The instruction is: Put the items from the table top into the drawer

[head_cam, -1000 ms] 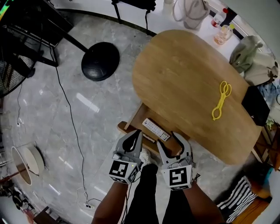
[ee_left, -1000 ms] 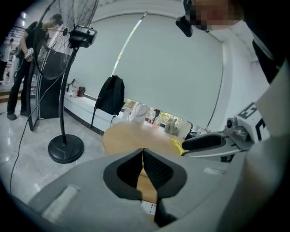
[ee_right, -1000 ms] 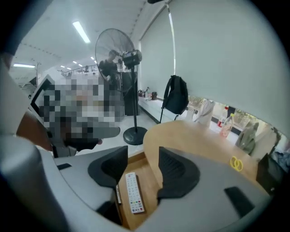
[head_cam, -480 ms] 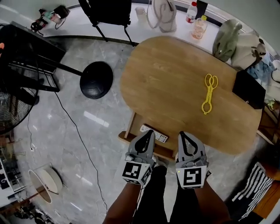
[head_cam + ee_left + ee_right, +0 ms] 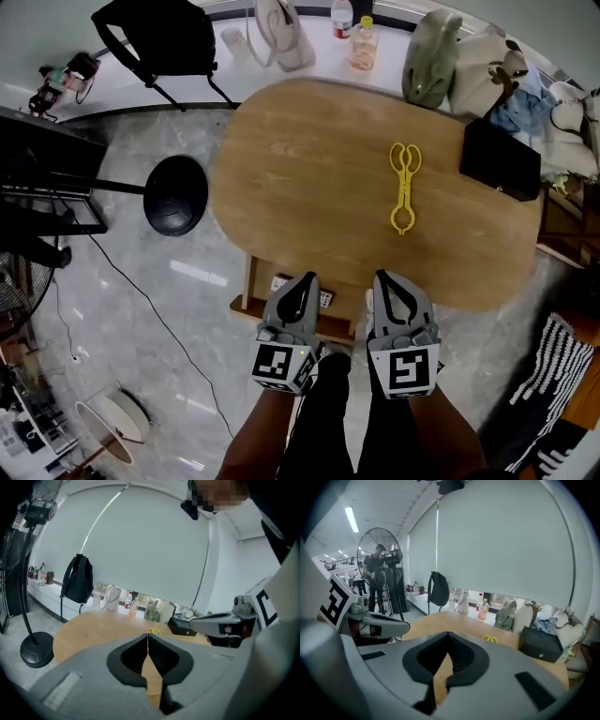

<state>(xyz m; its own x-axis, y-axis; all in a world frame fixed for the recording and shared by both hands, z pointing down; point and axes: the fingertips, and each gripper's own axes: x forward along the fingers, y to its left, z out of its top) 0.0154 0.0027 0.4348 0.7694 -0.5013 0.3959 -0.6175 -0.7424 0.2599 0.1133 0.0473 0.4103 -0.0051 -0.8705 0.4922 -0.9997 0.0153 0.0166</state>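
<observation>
While both grippers are held side by side at the near edge of the wooden table [image 5: 300,178], the yellow tongs [image 5: 403,186] lie flat on its top, right of the middle and well apart from either gripper. Their long axis runs from the far side toward the person, leaning only a little. The two finger loops point to the far edge and the small ringed tip points toward the person.

The left gripper [image 5: 304,281] has its jaws pressed together with nothing between them. The right gripper [image 5: 384,279] is likewise closed and empty.

Below the table's near edge a wooden drawer [image 5: 247,292] stands pulled out, and a white remote [image 5: 278,282] shows in part inside it, beside the left gripper.

The tabletop is an oval of pale wood. A black box [image 5: 500,157] sits at its right end.

Beyond the table, bottles [image 5: 364,44] and a green backpack [image 5: 433,67] stand along a white ledge. The floor [image 5: 141,281] is grey marble, with the round black base [image 5: 175,194] of a stand and a thin cable [image 5: 159,314] on it.
</observation>
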